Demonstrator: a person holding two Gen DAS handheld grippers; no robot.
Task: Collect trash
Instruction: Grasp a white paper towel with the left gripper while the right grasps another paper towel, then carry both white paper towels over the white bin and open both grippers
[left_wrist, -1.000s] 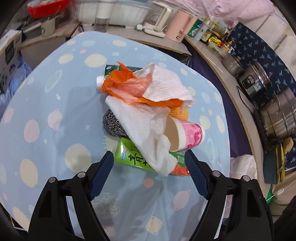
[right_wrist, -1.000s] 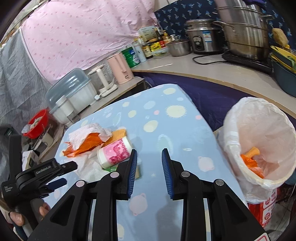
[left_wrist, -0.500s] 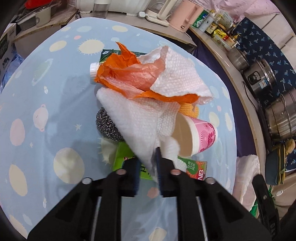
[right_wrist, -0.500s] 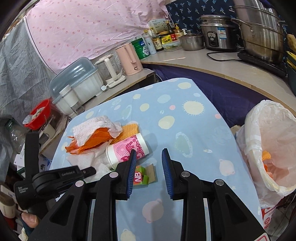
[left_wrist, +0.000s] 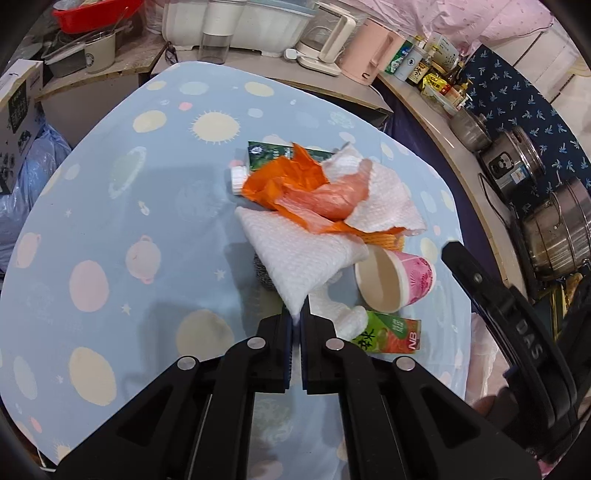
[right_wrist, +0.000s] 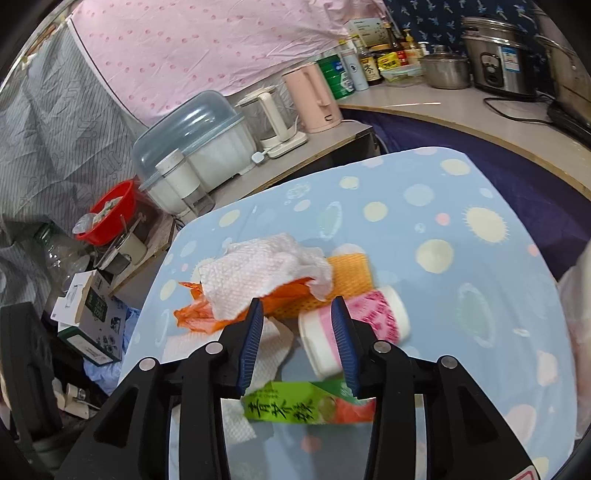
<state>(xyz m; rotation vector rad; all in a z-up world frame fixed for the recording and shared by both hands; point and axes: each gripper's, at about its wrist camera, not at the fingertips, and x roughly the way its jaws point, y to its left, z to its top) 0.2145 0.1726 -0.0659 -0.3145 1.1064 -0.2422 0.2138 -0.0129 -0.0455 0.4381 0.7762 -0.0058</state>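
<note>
L gripper (left_wrist: 295, 321) fingers clamped on towel (left_wrist: 299, 258) corner, R gripper (right_wrist: 297, 325) fingers opening, nothing btwn, cup (right_wrist: 354, 321) just ahead; most trash (carton (right_wrist: 306, 404), wrapper (left_wrist: 295, 184)) left on counter (left_wrist: 110, 229).

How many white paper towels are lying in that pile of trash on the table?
2 visible. One paper towel has its corner pinched in the left gripper; the other towel drapes over the orange bag. More may be hidden underneath.
</note>
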